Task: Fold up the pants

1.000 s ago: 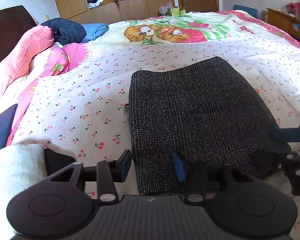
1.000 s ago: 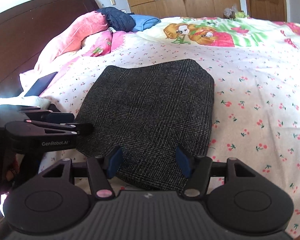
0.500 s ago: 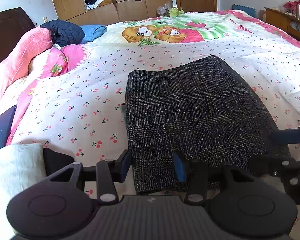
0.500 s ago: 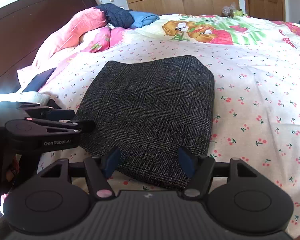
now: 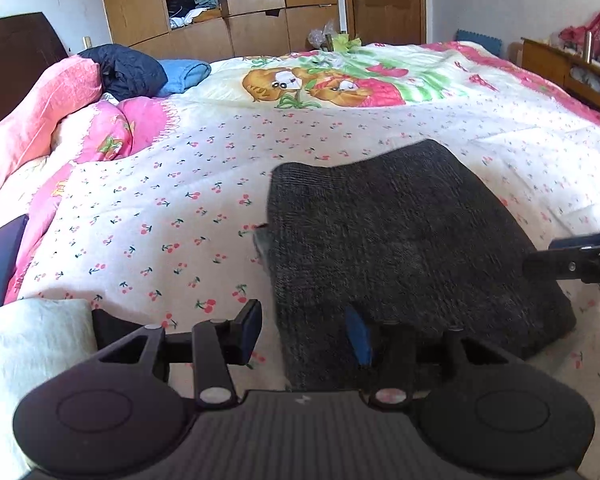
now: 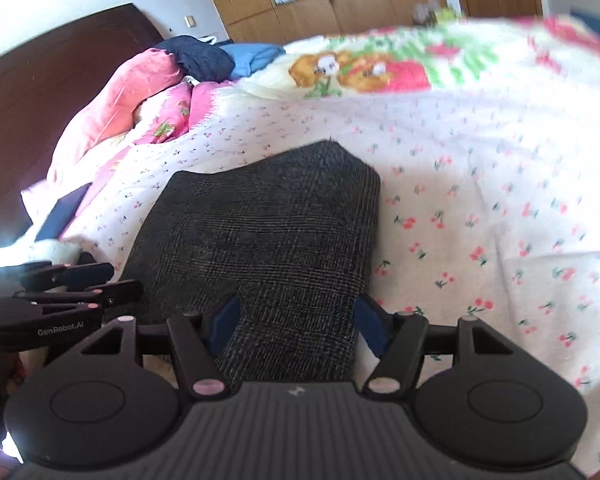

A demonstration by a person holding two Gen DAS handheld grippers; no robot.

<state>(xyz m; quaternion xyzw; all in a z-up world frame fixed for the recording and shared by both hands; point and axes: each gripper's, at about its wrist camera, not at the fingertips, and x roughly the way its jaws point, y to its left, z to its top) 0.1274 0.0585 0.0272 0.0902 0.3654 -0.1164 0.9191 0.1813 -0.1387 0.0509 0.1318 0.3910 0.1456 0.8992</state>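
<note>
We hold both grippers low over the near edge of the folded pants (image 5: 404, 248), a dark checked rectangle lying flat on the cherry-print bedspread (image 5: 148, 224). Everything else we place by those pants.

Our left gripper (image 5: 306, 332) straddles their near left corner. Its jaws stand apart: one blue pad hangs over bare bedspread just left of the fabric, the other over the cloth itself. Neither pad presses on anything.

Our right gripper (image 6: 298, 322) sits at the pants' near right corner. Its jaws are also apart, with the cloth's edge running up between them. We cannot see either pad pinching the fabric, though that view is blurred.

Each tool shows in the other's camera, the left one at the pants' near left side and the right one beside their right edge.

Beyond the pants' far edge the bedspread carries a cartoon bear print (image 5: 324, 88). Pink pillows (image 5: 60, 108) are heaped well off to the far left, with a dark blue jacket (image 5: 128, 72) and a light blue cloth (image 5: 186, 74) behind them. A wooden wardrobe (image 5: 236, 0) and a door (image 5: 384, 0) stand past the bed.
</note>
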